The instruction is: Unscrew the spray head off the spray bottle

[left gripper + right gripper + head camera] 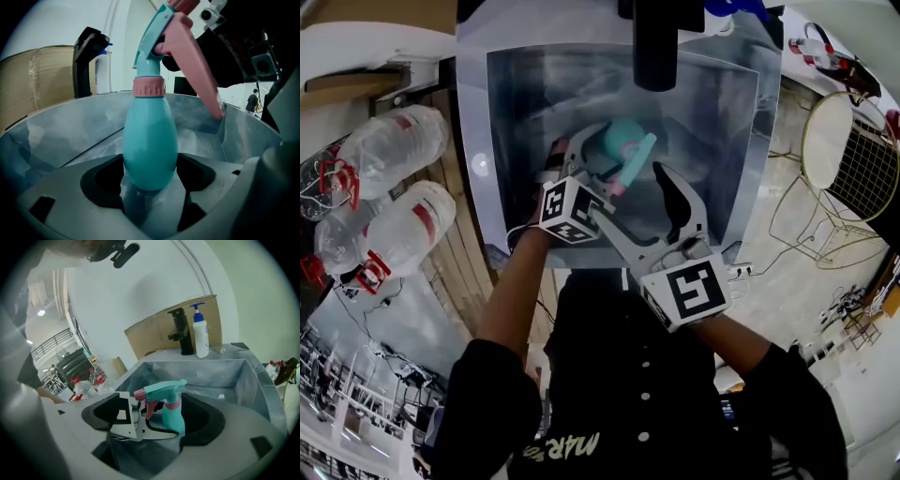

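Teal plastic spray bottle [150, 145] upright in middle of steel sink [516, 94], base clamped in our left gripper [150, 187]. Our right gripper [157, 420] gapes wide, touching nothing. Teal-and-pink spray head [161, 390] still on; unscrewing remains ahead.

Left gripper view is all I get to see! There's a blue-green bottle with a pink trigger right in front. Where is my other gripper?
Observer: Your right gripper is open. Its jaws stand wide apart, the spray bottle shows in the gap between them, and neither pad presses on it.
Operator: Okay! Is there anything else lying around outside the sink?
Observer: Yes. The head view shows clear plastic bottles with red spray heads lying beside the metal sink, on your left.
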Action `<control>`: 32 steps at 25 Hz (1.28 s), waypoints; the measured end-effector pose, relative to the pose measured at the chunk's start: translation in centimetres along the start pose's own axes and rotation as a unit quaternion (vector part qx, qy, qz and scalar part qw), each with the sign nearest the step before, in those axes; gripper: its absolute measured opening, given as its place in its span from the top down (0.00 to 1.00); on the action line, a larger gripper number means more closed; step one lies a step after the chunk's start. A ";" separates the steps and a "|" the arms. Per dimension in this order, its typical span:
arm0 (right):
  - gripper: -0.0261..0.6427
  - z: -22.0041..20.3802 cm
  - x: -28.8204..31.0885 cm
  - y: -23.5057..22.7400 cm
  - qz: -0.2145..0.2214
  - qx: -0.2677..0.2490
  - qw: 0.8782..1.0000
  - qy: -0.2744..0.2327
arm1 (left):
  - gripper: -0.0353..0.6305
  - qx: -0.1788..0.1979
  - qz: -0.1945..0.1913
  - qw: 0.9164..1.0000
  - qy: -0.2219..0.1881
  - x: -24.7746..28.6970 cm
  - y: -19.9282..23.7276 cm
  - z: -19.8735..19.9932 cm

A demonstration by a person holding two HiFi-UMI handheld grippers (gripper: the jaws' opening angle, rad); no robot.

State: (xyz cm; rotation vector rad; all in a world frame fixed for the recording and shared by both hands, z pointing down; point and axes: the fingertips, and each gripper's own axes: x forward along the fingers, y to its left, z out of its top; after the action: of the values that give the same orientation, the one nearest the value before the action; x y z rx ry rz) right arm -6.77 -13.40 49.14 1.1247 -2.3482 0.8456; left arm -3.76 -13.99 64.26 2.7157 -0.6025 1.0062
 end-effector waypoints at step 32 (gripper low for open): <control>0.55 -1.3 1.7 -2.1 0.094 -0.224 0.970 0.026 | 0.40 0.010 -0.014 1.000 -0.006 0.1 -0.4 0.6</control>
State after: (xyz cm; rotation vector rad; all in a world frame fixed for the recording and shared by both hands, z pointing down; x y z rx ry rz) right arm -5.96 -14.51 51.83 0.6940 -2.4559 0.3611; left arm -3.19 -13.88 63.92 2.7414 -0.5571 0.9958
